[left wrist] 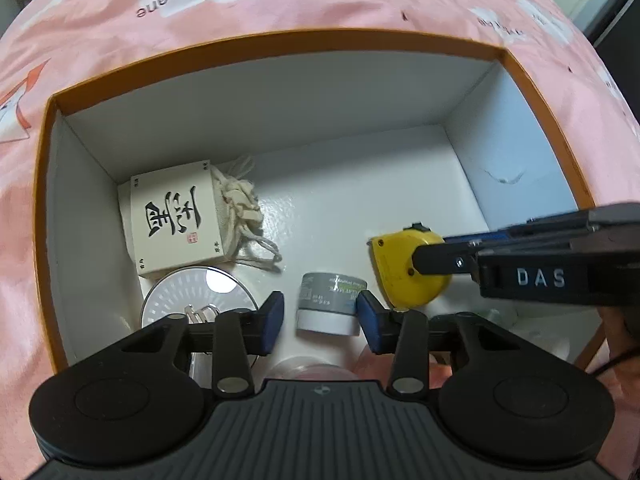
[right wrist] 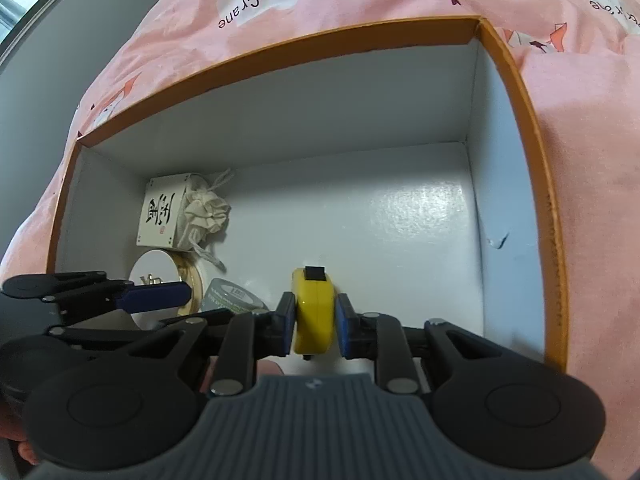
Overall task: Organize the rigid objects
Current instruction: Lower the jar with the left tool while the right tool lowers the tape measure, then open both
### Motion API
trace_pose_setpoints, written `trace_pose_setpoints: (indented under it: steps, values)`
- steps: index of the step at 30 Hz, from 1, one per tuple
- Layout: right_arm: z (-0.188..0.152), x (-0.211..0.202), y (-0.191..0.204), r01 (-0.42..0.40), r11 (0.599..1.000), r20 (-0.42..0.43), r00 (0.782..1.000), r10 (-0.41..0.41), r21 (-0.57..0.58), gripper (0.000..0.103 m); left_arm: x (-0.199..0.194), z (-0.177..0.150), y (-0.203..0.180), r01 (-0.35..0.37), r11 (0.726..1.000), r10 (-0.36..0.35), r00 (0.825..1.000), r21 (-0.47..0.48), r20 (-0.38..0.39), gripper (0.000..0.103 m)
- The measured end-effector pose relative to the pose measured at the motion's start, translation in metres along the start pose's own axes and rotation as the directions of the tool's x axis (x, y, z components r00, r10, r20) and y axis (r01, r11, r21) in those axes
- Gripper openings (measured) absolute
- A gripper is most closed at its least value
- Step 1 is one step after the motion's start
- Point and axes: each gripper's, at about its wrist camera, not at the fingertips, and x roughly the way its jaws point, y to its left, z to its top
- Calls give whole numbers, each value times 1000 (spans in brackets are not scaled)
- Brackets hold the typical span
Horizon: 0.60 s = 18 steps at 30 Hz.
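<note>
Inside the box (left wrist: 256, 44), the left tool (left wrist: 320, 316) hangs released over the jar (left wrist: 329, 304), pads clear of it, likely just set down beside the tape measure (left wrist: 394, 268). From the right view, the right tool (right wrist: 314, 322) clamps the tape (right wrist: 314, 312) edge-on, low over the box floor, seemingly for placing.

Black two-finger grippers (left wrist: 320, 316) — blue pads (left wrist: 274, 322), grey ribbed bodies, "DAS" lettering.
</note>
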Motion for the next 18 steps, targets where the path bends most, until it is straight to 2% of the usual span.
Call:
trace_pose_setpoints:
  steps: [7,9,13,18]
  values:
    - [-1,0,1,2,1000,-1,1000,-2,-4,20,14,6,-10,30,999,-28,998,31,-53,49]
    - [-1,0,1,1,1000,-2,1000,-1,-5,20,15,7,-11,40,999,-38,998,31,-57,46]
    - [-2,1,-2,-26,1000,-3,1000,26,13,19,3,6,-9,9,999,-8,1000,33,-19,45]
    - [-2,6,-3,-83,996,-13,996,83,42,19,-12,8,-4,-28,999,28,1000,45,-11,43]
